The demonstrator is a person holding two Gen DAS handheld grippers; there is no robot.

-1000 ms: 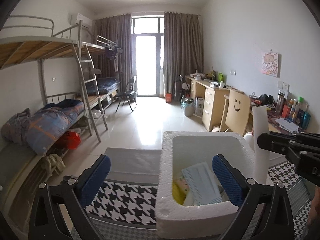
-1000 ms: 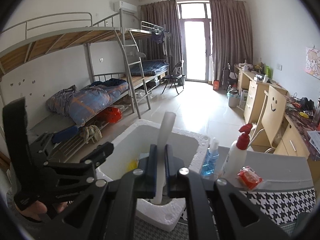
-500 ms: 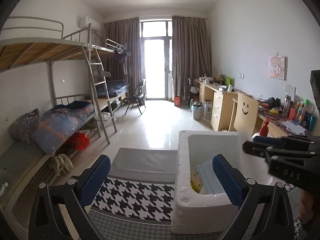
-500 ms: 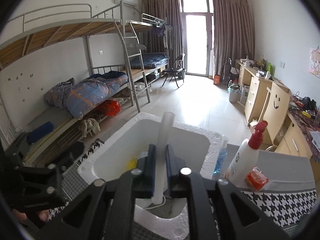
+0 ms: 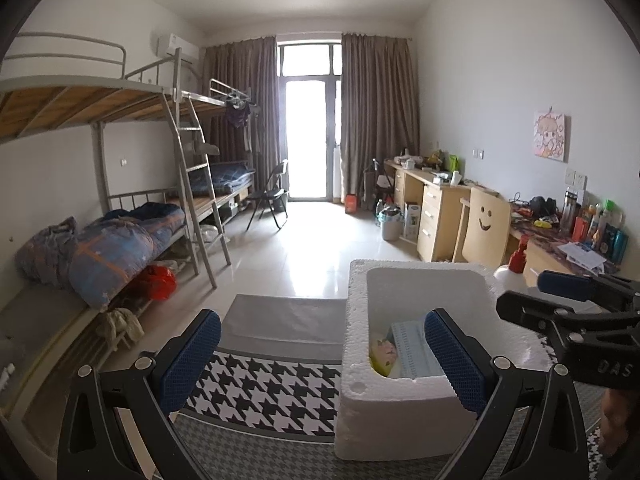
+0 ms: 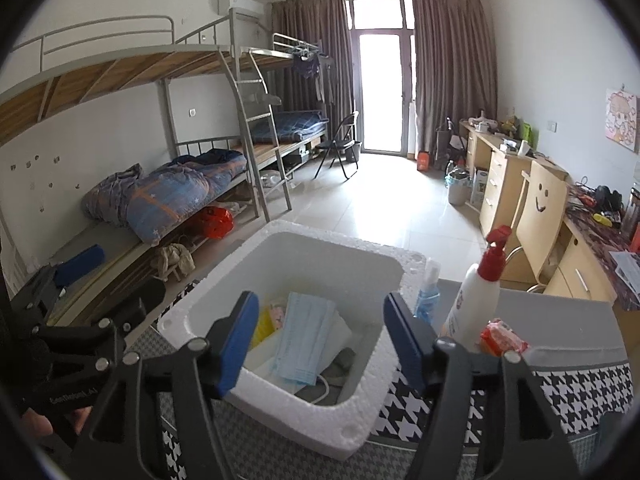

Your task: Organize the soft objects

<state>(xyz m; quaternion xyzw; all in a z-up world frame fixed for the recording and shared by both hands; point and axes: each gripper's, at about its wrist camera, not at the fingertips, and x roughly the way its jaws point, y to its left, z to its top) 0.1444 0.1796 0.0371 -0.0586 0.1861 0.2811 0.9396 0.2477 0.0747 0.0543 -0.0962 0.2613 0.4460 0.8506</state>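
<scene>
Houndstooth black-and-white cloth over the table (image 6: pixel 580 392) under everything, with a plain grey panel at the far edge. On it sits the white styrofoam box, open top, crumbly rim (image 6: pixel 280 404); in the left wrist view the same box (image 5: pixel 396 420) is right of centre.

My right gripper (image 6: pixel 320 340) hangs over the box's near wall, jaws opening, blue pads spread wide, nothing between them but the box interior below. My left gripper (image 5: pixel 322 354) is spread wide too, empty, one pad over the cloth, the other in front of the box. My hand shows partly at the lower left of the right wrist view.

White pump bottle with red nozzle (image 6: pixel 476 300) stands upright just right of the box, outside it. Small clear blue spray bottle (image 6: pixel 427 292) stands between the box wall and the pump bottle.

Inside the box: pale blue pleated face mask (image 6: pixel 304 340) lies flat on top, white ear loop trailing toward the near wall. Yellow packet (image 6: pixel 264 322) sits left of the mask, partly hidden by my pad. Red-orange wrapped pack (image 6: pixel 502 338) lies on the cloth at the pump bottle's base.
</scene>
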